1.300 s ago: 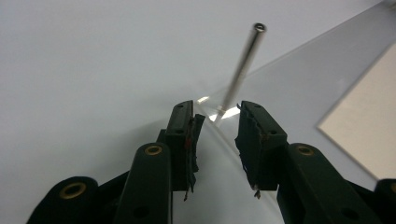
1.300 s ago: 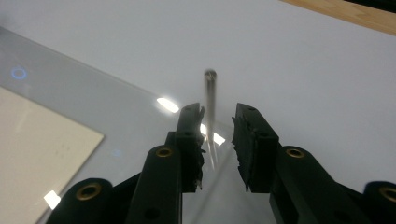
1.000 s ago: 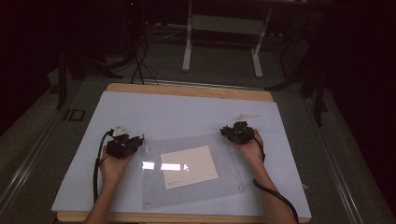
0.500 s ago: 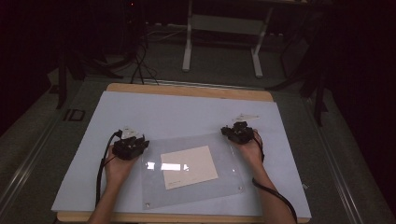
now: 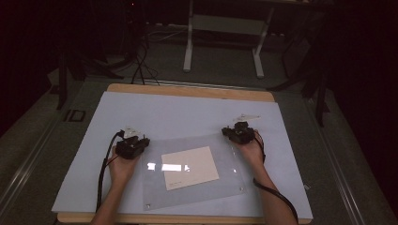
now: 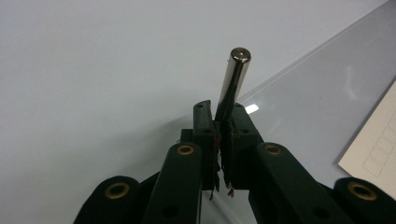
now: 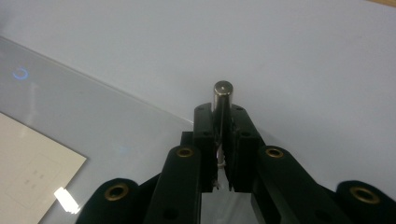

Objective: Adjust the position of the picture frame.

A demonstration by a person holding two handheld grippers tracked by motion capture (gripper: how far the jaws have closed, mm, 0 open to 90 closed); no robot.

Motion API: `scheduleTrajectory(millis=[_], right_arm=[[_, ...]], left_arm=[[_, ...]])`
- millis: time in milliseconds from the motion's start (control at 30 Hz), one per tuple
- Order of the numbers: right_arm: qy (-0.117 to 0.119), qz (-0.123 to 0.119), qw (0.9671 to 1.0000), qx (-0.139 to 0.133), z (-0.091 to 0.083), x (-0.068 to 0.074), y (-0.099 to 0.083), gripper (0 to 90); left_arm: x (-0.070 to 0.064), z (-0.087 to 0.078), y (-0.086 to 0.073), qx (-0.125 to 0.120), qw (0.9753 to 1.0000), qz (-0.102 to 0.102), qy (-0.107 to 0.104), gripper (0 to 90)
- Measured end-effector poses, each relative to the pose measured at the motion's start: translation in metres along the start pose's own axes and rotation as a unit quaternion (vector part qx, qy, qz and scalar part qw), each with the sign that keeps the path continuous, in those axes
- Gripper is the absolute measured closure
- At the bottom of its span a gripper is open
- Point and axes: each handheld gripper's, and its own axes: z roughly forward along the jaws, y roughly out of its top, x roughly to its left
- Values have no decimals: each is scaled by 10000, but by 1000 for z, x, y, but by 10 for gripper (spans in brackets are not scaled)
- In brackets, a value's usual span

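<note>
From the high view, your left gripper (image 5: pixel 133 144) sits just outside the upper left corner of a clear plastic sheet (image 5: pixel 225 176) that lies flat on the pale blue mat (image 5: pixel 178 112). Your right gripper (image 5: pixel 239 132) sits at the sheet's upper right corner. A cream card (image 5: pixel 189 167) lies under or on the sheet, between your two hands and nearer to you than either claw. Beyond both claws the mat runs open and bare up to the wooden table edge (image 5: pixel 187 90). To the outside of each hand there is also free mat before the table's side edges.

In the left gripper view, your claw (image 6: pixel 223 135) is closed tight on a polished metal pin (image 6: pixel 236 77). The pin is a smooth, shiny cylinder with a flat round end, and it stands out past the black jaw tips, leaning slightly right. The sheet's straight, glossy edge (image 6: pixel 299 63) runs diagonally just right of the pin, and a corner of the card (image 6: pixel 373 144), printed with faint boxes, lies at the lower right. Left of and ahead of the claw is plain matte mat.

In the right gripper view, your claw (image 7: pixel 223 126) is likewise clamped on a second metal pin (image 7: pixel 222 95), short, round and bright, poking up between the jaw tips. The sheet's edge (image 7: pixel 116 95) slants away to the left of the claw, with the card (image 7: pixel 37 168) at the lower left. Ahead and to the right lies open mat
</note>
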Motion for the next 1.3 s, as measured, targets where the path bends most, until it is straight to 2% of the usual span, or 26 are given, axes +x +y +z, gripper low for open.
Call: scheduleTrajectory(millis=[100,233,433,533,667,800,867,933,967,1033,1167,1300], right_arm=[[47,131,9999,30,-1,-2,1,842],[7,327,9995,21,-2,-2,3,838],[-82,439,9990,34,-10,-2,9,836],[-152,486,9987,66,-13,-4,12,836],[-249,634,9977,49,-14,-10,14,832],[-385,773,9962,136,-11,-18,13,831],[-393,842,9955,161,-9,-22,9,831],[-362,920,9950,109,-8,-26,4,827],[-343,941,9949,77,-7,-26,3,828],[-380,875,9954,112,-7,-25,5,828],[-320,868,9956,123,-5,-25,6,827],[-325,899,9954,43,-5,-24,4,824]], left_arm=[[3,2,2,-4,9999,-153,-59,840],[6,8,12,19,9997,-241,69,840],[13,22,41,123,9992,-276,265,839],[18,33,56,224,9990,-292,264,840],[18,45,67,352,9986,-320,243,839],[12,56,68,472,9979,-369,266,839],[10,61,66,450,9980,-373,248,840],[9,61,65,399,9978,-446,279,837],[8,61,65,406,9978,-416,312,838],[7,59,63,408,9977,-424,337,840],[9,56,59,359,9981,-434,261,837],[12,56,60,423,9977,-502,160,826]])
